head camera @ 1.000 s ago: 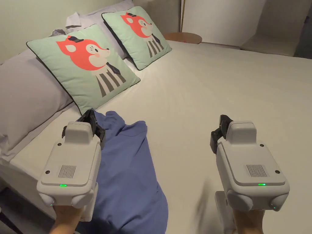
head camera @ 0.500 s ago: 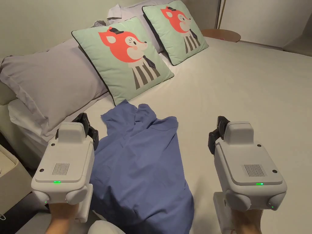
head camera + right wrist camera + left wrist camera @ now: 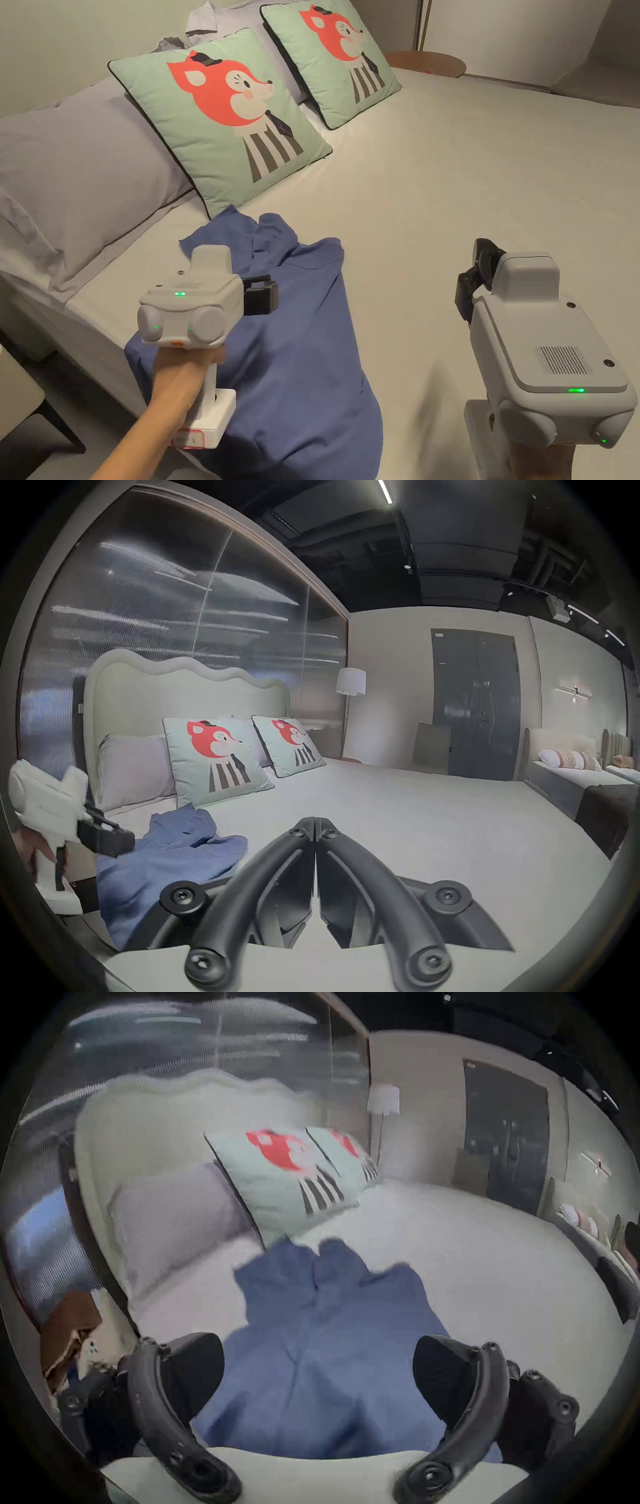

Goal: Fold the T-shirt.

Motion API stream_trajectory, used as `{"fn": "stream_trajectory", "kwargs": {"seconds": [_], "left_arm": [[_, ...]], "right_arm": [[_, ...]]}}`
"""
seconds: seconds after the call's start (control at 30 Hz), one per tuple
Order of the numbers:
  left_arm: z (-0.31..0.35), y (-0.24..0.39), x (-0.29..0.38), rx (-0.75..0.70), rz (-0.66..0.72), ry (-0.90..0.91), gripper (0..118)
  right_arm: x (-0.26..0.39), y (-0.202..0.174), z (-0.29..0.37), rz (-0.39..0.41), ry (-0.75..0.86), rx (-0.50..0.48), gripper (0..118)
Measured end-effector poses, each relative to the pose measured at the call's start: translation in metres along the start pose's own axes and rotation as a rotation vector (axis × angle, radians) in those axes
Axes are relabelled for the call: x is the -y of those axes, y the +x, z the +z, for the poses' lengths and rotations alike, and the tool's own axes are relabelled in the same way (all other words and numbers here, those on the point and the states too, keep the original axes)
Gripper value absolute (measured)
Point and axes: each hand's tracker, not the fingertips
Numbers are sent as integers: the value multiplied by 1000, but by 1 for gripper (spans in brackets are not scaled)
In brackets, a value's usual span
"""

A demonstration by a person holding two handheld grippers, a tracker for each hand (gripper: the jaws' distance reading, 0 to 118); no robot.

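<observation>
White bed carries the crumpled blue T-shirt near its edge. My left gripper hovers over the T-shirt, fingers spread wide and empty. My right gripper hangs beside the T-shirt, fingers pressed together on nothing.

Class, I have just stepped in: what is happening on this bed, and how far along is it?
A person holds a hand-held gripper in each hand beside a bed. A blue T-shirt lies crumpled and unfolded near the bed's edge, just below a fox cushion. The left hand-held gripper hovers over the shirt with its jaws wide open, gripping nothing. The right hand-held gripper is shut and empty above bare sheet. Folding has not started.
</observation>
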Motion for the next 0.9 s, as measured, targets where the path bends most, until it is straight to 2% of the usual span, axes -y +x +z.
{"fn": "stream_trajectory", "kwargs": {"seconds": [0.2,0.23,0.3,0.37,0.43,0.47,0.5,0.53,0.73,0.9], "left_arm": [[-61,30,16,14,16,-239,107],[-67,33,20,11,22,-271,104],[-78,37,28,2,29,-337,88],[-76,40,33,37,53,-350,84],[-66,42,30,29,60,-318,68],[-62,44,29,31,37,-307,56],[-57,46,28,39,-4,-272,35],[-52,49,26,31,-29,-268,5],[-12,49,8,52,7,-150,4],[31,59,-31,144,-18,-46,4]], "right_arm": [[9,26,-4,-8,-20,47,1],[10,29,0,-8,-22,55,1],[12,35,3,-10,-31,68,1],[16,41,4,-12,-39,75,1],[20,46,6,-15,-45,86,1],[20,48,7,-19,-47,89,1],[24,51,6,-25,-50,91,1],[25,53,7,-30,-52,91,1],[18,61,24,-40,-32,98,1],[15,85,34,-49,-10,123,1]]}}
